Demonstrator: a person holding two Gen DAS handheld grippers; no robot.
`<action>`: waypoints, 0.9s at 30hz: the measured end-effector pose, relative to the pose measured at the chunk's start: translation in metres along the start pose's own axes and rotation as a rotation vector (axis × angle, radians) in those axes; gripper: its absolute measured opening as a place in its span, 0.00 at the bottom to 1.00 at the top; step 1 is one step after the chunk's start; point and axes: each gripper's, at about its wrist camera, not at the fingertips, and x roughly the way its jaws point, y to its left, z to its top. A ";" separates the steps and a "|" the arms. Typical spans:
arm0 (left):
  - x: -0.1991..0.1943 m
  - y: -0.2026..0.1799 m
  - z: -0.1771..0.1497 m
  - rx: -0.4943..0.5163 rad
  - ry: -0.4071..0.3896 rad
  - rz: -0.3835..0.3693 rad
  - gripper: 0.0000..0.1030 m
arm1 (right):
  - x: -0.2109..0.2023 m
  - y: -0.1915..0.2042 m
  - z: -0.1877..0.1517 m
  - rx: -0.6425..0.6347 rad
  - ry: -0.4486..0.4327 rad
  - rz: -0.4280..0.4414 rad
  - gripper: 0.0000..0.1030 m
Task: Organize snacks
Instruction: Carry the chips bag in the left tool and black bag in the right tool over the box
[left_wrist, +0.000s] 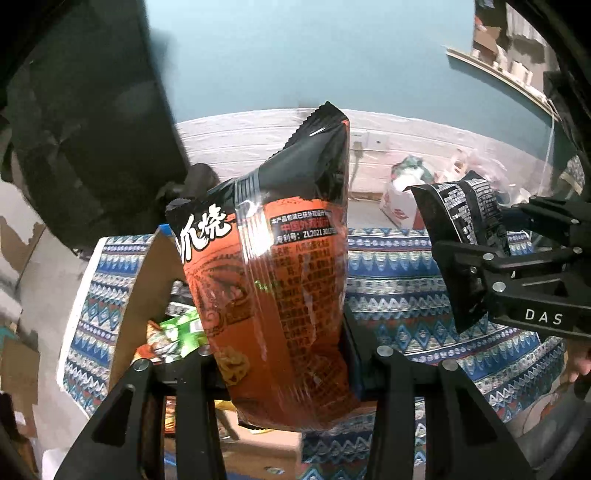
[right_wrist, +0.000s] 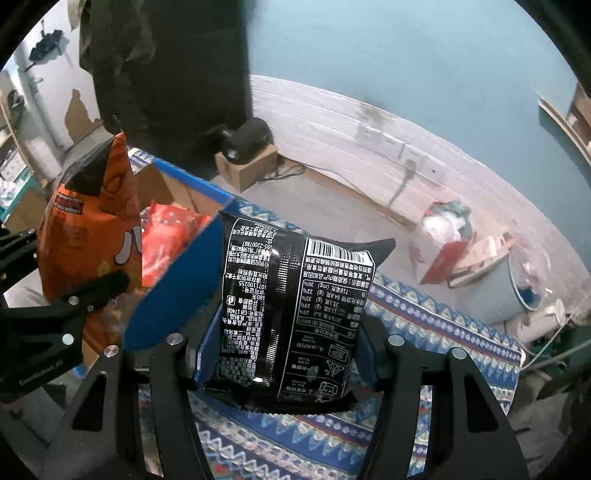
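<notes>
Both grippers loaded: one snack bag clamped in each, held above the patterned cloth.

The left gripper pinches an orange snack bag upright between its jaws, over an open cardboard box holding other snack packs. The right gripper pinches a black snack bag, printed back toward the camera, over the patterned cloth just beside that box.
</notes>
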 end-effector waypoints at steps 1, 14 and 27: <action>0.000 0.005 0.000 -0.010 0.001 0.006 0.43 | 0.001 0.005 0.003 -0.005 0.000 0.006 0.59; 0.002 0.072 -0.022 -0.130 0.027 0.061 0.43 | 0.023 0.065 0.039 -0.062 0.010 0.096 0.59; 0.017 0.112 -0.038 -0.216 0.074 0.093 0.44 | 0.060 0.114 0.058 -0.089 0.063 0.181 0.59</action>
